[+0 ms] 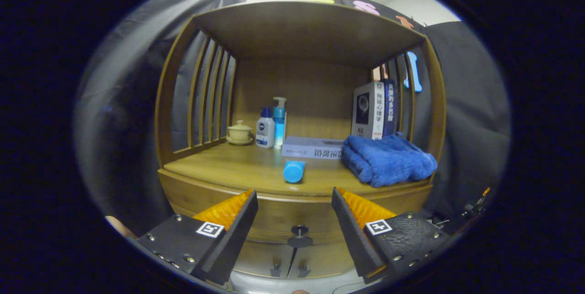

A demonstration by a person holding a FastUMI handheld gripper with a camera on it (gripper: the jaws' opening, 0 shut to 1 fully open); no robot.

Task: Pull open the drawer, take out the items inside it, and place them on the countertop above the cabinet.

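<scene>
While the drawer [292,221] sits shut in the cabinet front, its round knob [300,235] lies between my tongs [295,205], which are spread wide and hold nothing. On the surface [228,168] above it, a blue tube [294,171] lies near the front edge, a folded blue towel [386,159] beside it. Farther back stand a flat box [313,147], two bottles [269,127], a lidded cup [239,132] and upright books [374,110].

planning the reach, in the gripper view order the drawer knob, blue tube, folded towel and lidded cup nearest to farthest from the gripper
The gripper is open.
1. Drawer knob: between the fingers, on the drawer front.
2. Blue tube: lying at the countertop's front edge, just beyond the fingers.
3. Folded towel: farther back, on the right.
4. Lidded cup: far back left corner.
</scene>
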